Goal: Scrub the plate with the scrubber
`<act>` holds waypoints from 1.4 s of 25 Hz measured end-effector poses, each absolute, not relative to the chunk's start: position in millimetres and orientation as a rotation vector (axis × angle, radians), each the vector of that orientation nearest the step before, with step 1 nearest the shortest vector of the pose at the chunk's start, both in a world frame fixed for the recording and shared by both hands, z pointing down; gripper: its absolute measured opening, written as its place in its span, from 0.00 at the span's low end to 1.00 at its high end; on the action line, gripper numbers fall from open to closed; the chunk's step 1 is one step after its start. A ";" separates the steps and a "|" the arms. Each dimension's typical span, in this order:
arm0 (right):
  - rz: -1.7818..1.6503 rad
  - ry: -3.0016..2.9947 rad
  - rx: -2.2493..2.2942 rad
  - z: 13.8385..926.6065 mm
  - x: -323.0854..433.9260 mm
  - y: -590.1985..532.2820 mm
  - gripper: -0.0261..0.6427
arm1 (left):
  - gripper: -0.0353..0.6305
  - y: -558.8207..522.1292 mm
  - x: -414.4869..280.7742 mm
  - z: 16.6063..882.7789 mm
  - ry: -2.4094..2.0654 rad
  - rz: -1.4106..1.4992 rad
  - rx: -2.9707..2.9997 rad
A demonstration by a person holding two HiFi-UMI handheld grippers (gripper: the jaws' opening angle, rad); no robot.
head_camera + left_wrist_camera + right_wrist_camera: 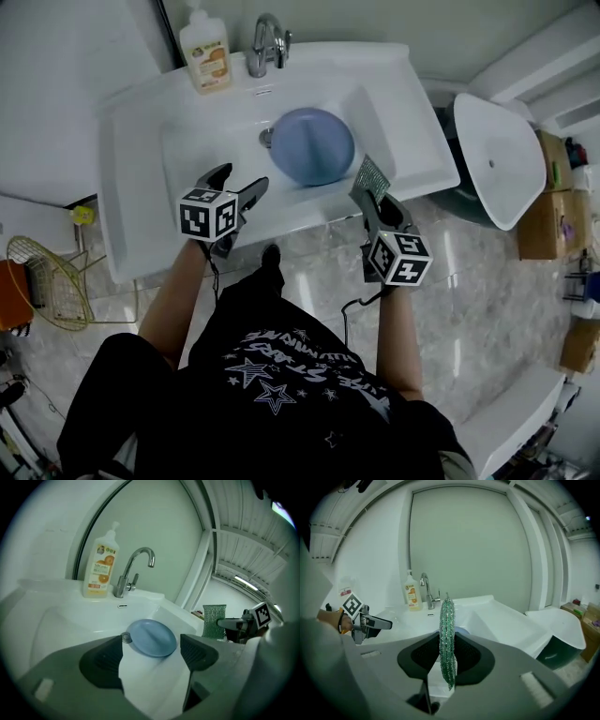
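Scrubber (447, 639) first: your right gripper (373, 199) has its jaws pressed onto the lower part of this green, glittery mesh pad, and most of it stands free above them. It looks light and soft, so expect it to fold under pressure; push with the flat face rather than the edge.

The blue plate (312, 145) lies in the sink (131, 141) basin, touching or just beside the drain (266, 138) and toward the basin's right slope. It appears rigid and smooth, probably slippery on the glazed basin, so it may skate when rubbed. Your left gripper (239, 183) hovers at the sink's front edge with jaws spread and nothing between them. The plate's near rim is the sensible place to pin or pinch.

The soap bottle (205, 52) stands at the sink's back edge, left of the faucet (266, 42). Its label shows oranges, but the lettering is too blurred to read. Each gripper's cube carries only square markers.
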State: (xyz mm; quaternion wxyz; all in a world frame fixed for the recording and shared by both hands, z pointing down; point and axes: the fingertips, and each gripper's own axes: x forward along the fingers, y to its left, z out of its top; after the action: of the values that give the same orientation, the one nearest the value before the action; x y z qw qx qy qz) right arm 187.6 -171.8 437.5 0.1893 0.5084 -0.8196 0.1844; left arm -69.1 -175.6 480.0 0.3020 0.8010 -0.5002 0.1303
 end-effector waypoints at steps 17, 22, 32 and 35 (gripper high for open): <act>0.498 -2.346 1.210 463.7 162.8 -307.6 0.21 | 0.62 -255.5 -36.3 578.8 -1.239 0.405 1.831; 0.384 -2.342 1.009 485.9 148.7 -334.6 0.21 | 0.58 -271.6 -36.7 604.2 -1.307 0.374 1.688; 0.099 -2.265 0.628 534.8 114.8 -370.3 0.21 | 0.40 -276.5 -24.7 659.1 -1.338 0.377 1.486; -0.017 -2.227 0.501 551.3 103.2 -367.3 0.21 | 0.30 -275.2 -22.0 667.3 -1.334 0.372 1.459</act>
State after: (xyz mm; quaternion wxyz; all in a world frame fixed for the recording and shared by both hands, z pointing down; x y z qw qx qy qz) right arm 103.2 -367.3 551.3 0.4163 0.1997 -0.8870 -0.0068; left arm -22.0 -275.2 667.3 0.5355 0.6127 -0.5599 0.1563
